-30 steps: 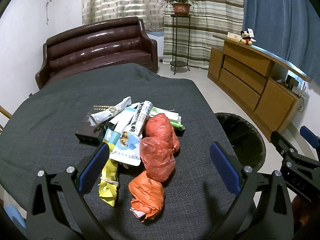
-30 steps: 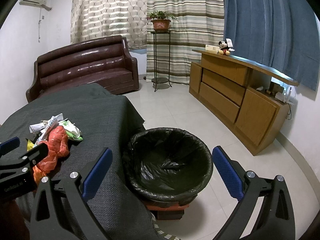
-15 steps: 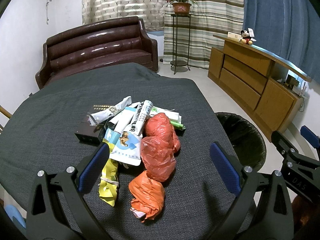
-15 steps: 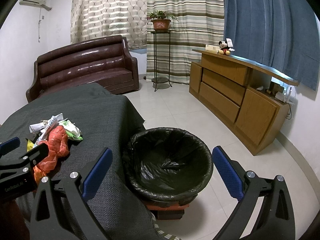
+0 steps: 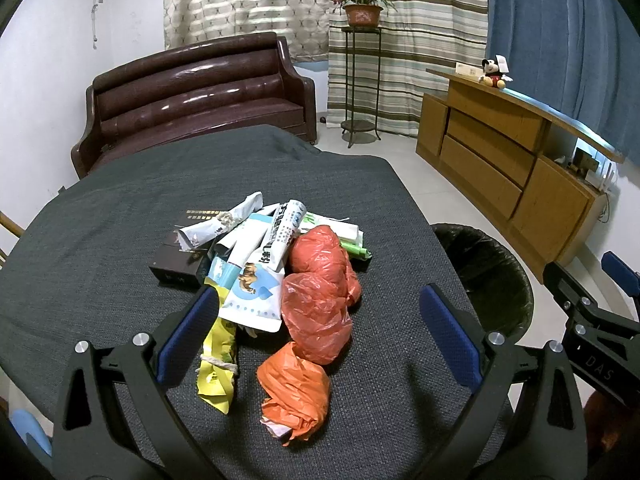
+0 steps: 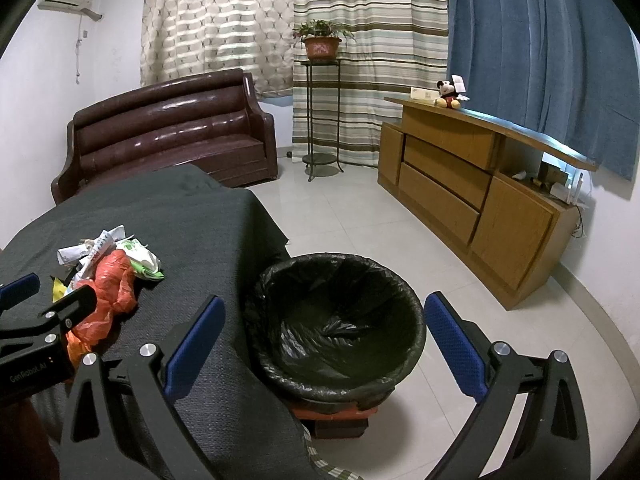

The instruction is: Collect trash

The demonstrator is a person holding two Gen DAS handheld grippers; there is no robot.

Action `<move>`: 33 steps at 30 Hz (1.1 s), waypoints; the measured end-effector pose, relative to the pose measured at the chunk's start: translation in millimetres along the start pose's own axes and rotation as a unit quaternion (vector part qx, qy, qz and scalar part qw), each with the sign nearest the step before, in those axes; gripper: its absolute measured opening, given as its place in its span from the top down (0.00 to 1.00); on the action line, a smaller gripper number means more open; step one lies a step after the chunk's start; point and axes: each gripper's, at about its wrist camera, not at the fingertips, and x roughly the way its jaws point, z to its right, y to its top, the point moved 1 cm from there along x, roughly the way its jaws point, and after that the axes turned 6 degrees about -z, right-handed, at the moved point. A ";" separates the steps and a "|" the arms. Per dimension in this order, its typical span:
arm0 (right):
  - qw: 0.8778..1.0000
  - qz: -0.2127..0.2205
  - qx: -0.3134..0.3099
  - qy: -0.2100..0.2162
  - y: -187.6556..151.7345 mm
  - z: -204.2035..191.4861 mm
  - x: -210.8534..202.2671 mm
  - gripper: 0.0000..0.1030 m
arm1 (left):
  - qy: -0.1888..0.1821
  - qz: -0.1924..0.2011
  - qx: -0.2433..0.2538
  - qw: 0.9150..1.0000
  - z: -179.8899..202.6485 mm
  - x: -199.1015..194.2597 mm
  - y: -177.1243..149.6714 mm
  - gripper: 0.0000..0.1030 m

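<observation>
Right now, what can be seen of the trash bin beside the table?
The trash bin is round and lined with a crinkled, glossy black plastic bag folded over its rim, so the bin's own wall is hidden. It stands upright on the tiled floor, raised on a low red and dark base, close against the hanging edge of the dark cloth on the table. Only bag folds show inside. The left view shows part of its rim past the table corner. No gripper touches it.
</observation>
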 end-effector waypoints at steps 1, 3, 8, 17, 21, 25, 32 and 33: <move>1.000 0.000 0.000 0.000 0.4 0.1 -0.3 0.05 | 0.000 0.000 0.000 1.000 0.8 -1.2 1.3 0.05; 1.000 -0.001 0.000 0.000 -5.4 -5.8 5.0 0.05 | 0.000 0.000 0.000 1.000 0.6 -1.0 1.0 0.05; 1.000 -0.001 0.000 -0.002 -8.3 -3.6 5.6 0.05 | -0.002 -0.001 0.001 1.000 0.3 0.2 0.5 0.05; 1.000 -0.008 -0.002 -0.005 -24.1 2.3 15.9 0.06 | 0.012 0.007 0.006 1.000 -17.2 1.6 -7.7 0.05; 1.000 -0.010 -0.006 0.002 -23.5 -2.9 14.5 0.06 | 0.019 0.005 0.004 1.000 -37.2 -0.7 -14.5 0.05; 1.000 -0.013 -0.018 0.018 -28.2 -14.7 11.1 0.06 | 0.031 0.002 0.002 1.000 -57.2 -11.8 -13.6 0.07; 0.998 -0.018 -0.042 0.053 -27.5 -45.2 3.2 0.08 | 0.053 -0.014 -0.008 0.998 -89.4 -11.6 -20.7 0.12; 0.997 -0.020 -0.045 0.058 -25.1 -51.0 3.0 0.09 | 0.055 -0.017 -0.010 0.998 -94.5 -12.2 -21.7 0.12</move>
